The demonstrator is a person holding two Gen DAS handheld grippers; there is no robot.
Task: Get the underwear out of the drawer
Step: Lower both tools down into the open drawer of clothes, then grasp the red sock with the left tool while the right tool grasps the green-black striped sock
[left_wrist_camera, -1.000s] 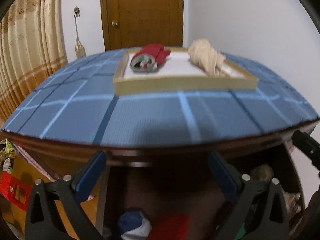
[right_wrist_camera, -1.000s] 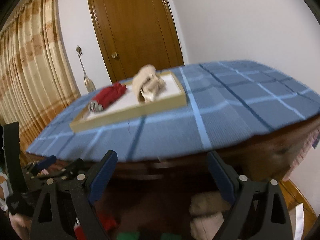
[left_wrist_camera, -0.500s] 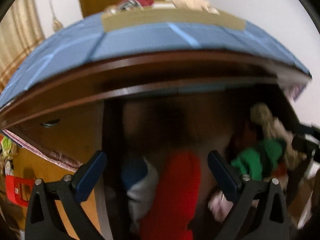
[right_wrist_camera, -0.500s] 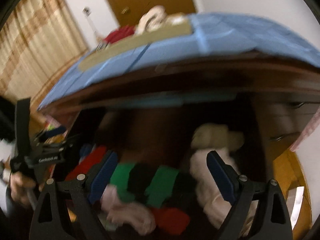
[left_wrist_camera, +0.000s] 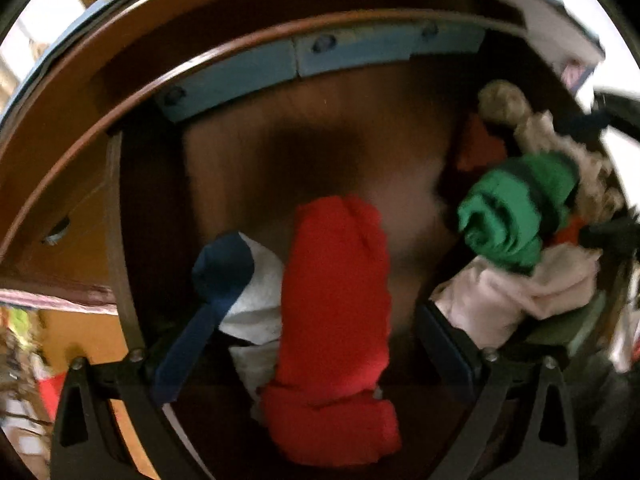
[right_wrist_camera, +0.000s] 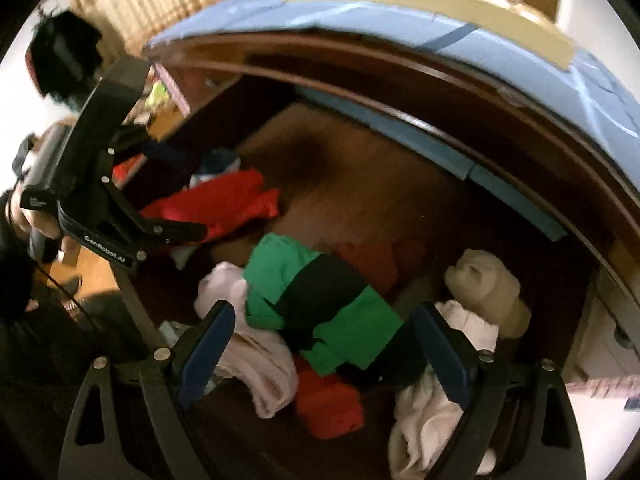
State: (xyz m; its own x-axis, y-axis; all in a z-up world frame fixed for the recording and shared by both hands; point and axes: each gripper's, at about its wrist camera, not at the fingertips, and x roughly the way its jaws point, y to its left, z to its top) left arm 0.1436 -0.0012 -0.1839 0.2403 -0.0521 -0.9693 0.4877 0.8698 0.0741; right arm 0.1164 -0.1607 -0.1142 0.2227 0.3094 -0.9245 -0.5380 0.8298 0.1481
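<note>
Left wrist view: the left gripper [left_wrist_camera: 312, 354] points down into the open drawer [left_wrist_camera: 280, 152], its blue-padded fingers [left_wrist_camera: 188, 344] spread wide with nothing clamped. A rolled red garment [left_wrist_camera: 336, 320] lies between them, running up the middle of the view. Just beside it on the left sits a navy-and-white bundle [left_wrist_camera: 240, 280]. Further right lie a green roll with a dark band [left_wrist_camera: 516, 208], a pale pink piece [left_wrist_camera: 516, 292] below it, and a beige bundle [left_wrist_camera: 504, 104] near the drawer's back corner. The picture is blurred and no writing can be read here.

Right wrist view: the right gripper [right_wrist_camera: 324, 348] hangs over the right part of the same drawer [right_wrist_camera: 360, 176], fingers [right_wrist_camera: 208, 344] apart and empty. The green roll with a dark band [right_wrist_camera: 320, 304] lies between them, over pale pink cloth [right_wrist_camera: 256, 360] and a small red piece [right_wrist_camera: 328, 404]; cream and white bundles [right_wrist_camera: 484, 292] lie to its right. The left gripper [right_wrist_camera: 176, 232] shows at the left above the red garment [right_wrist_camera: 224, 204], its frame printed "GenRobot.AI". Above, a blue checked tabletop [right_wrist_camera: 600, 88] carries a wooden tray [right_wrist_camera: 440, 0].
</note>
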